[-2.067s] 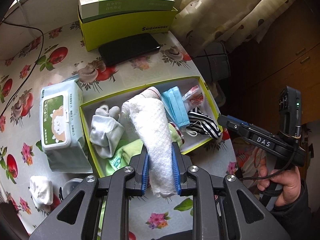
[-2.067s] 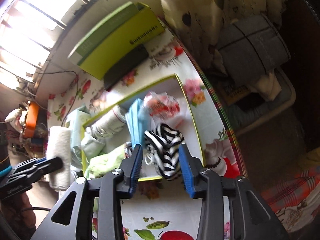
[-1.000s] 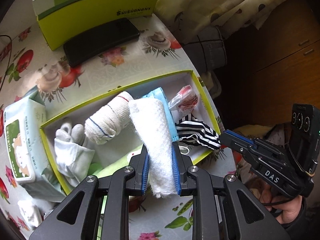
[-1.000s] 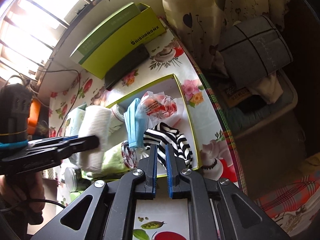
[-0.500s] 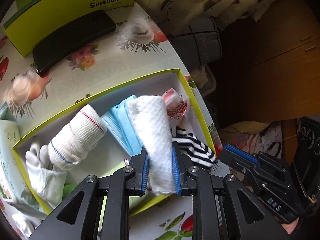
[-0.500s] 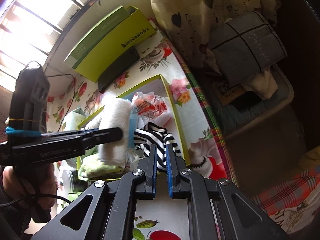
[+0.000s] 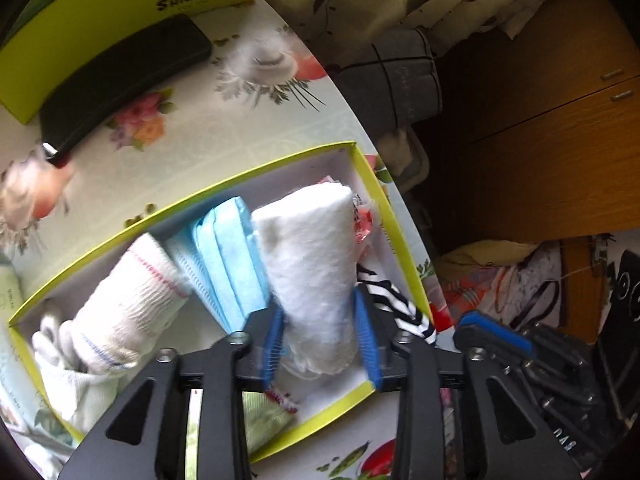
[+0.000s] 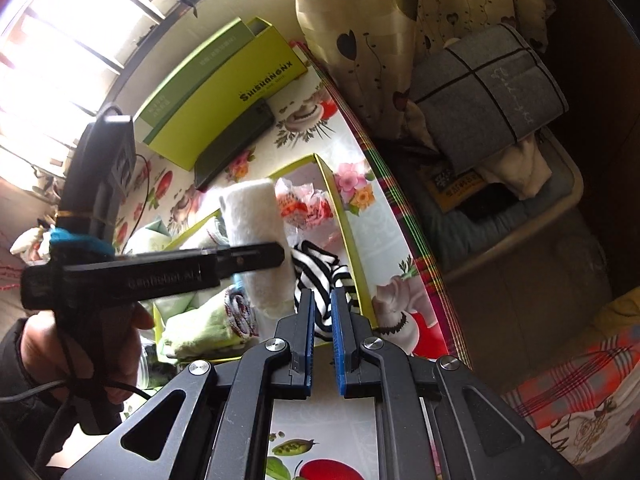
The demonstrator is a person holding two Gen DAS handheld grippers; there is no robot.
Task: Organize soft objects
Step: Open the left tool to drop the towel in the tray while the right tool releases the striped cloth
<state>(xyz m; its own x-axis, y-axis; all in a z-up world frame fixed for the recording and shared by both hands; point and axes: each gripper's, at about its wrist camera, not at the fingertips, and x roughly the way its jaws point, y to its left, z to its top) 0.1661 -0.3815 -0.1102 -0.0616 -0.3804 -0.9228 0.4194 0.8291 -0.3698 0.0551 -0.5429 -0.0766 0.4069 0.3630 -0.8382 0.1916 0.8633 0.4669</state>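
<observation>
A rolled white towel (image 7: 312, 264) stands on end in the right part of the yellow-green open box (image 7: 256, 176), between folded blue masks (image 7: 228, 252) and a red-and-white packet (image 7: 366, 224). My left gripper (image 7: 320, 308) straddles the towel's lower end; its jaws are opening and the pads stand at the towel's sides without squeezing it. A black-and-white striped cloth (image 8: 320, 276) lies at the box's near right corner. My right gripper (image 8: 322, 296) hovers just above that cloth, shut with nothing between its pads. A rolled striped sock (image 7: 132, 300) and a green cloth (image 7: 264, 412) lie further left.
A black phone (image 7: 120, 80) and a green carton (image 7: 120, 4) sit behind the box. A wipes pack (image 8: 148, 236) lies beside the box on its left. The table edge (image 8: 400, 216) runs close along the box's right side, with a grey bag (image 8: 484, 92) and a basket below it.
My left gripper carried the towel rightward and down into the box's right part, then its jaws widened around it. The right gripper stayed shut and still.
</observation>
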